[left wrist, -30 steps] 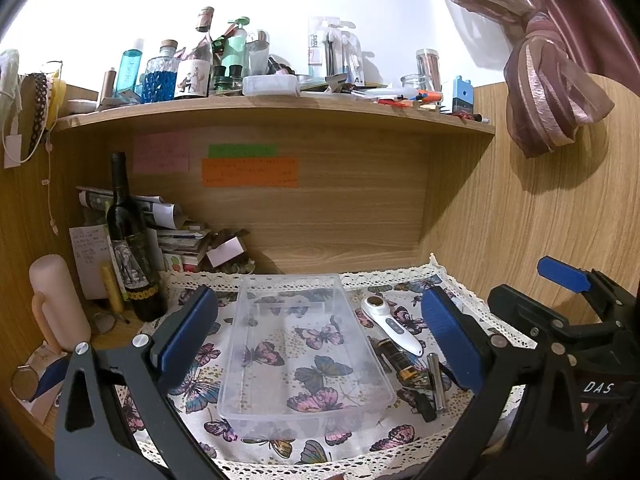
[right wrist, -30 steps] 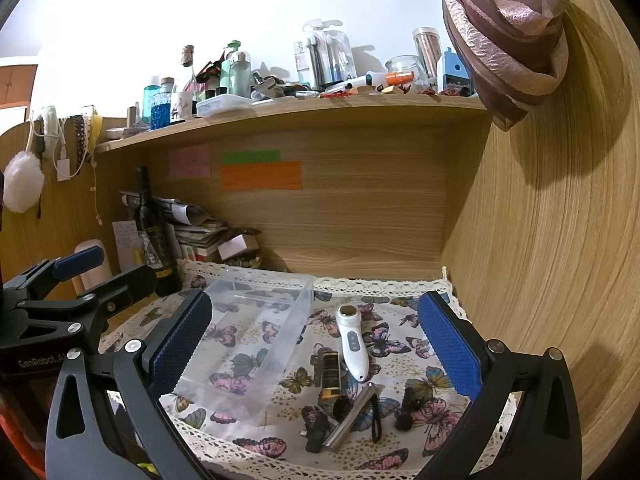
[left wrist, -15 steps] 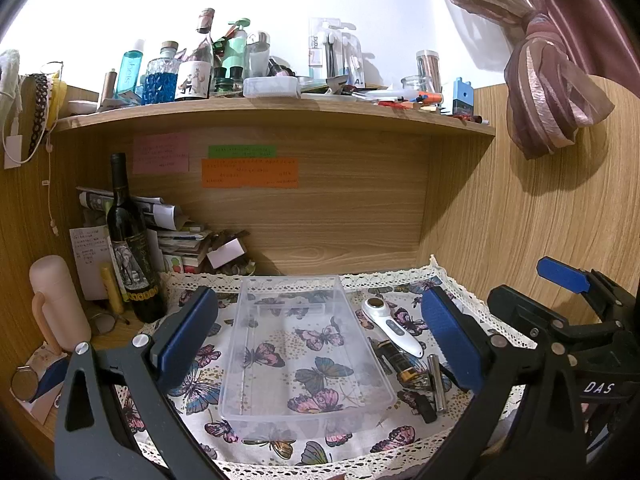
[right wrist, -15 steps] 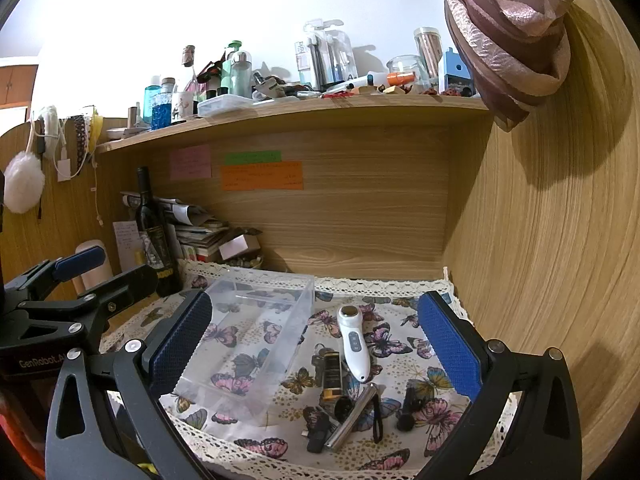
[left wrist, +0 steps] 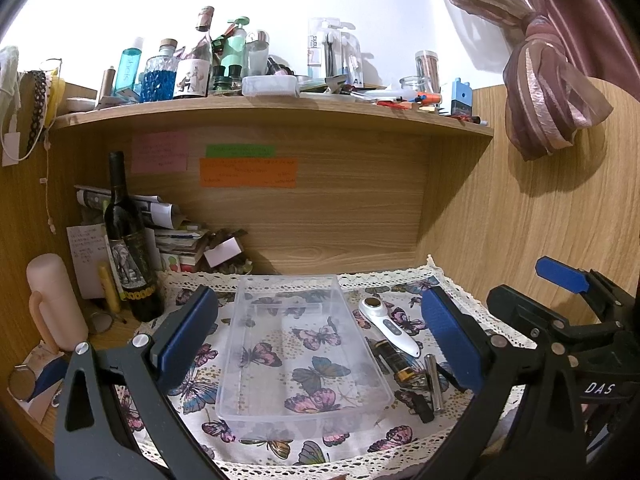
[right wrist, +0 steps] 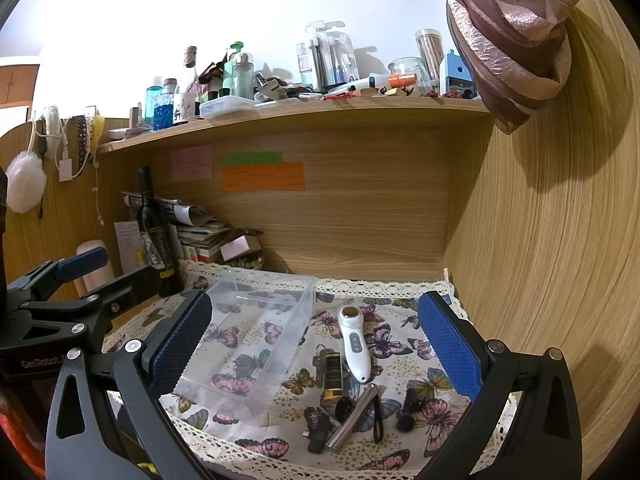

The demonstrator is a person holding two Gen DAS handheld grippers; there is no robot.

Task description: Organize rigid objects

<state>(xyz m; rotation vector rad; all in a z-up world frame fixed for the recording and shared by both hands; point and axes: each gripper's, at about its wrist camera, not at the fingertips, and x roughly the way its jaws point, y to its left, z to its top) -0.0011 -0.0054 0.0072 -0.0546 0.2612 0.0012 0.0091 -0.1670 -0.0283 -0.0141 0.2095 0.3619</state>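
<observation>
Both the left gripper and the right gripper hover with jaws spread wide and empty above the butterfly-print, lace-edged cloth, where the clear rectangular plastic bin sits left of the white handheld device, the silver metal cylinder and small dark items.

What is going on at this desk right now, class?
A person holds two grippers over a butterfly-print cloth, both open and empty. The left gripper faces an empty clear plastic bin. The right gripper faces the loose items beside the bin: a white handheld device, a silver tube and small dark pieces. Nothing has been picked up yet.
</observation>
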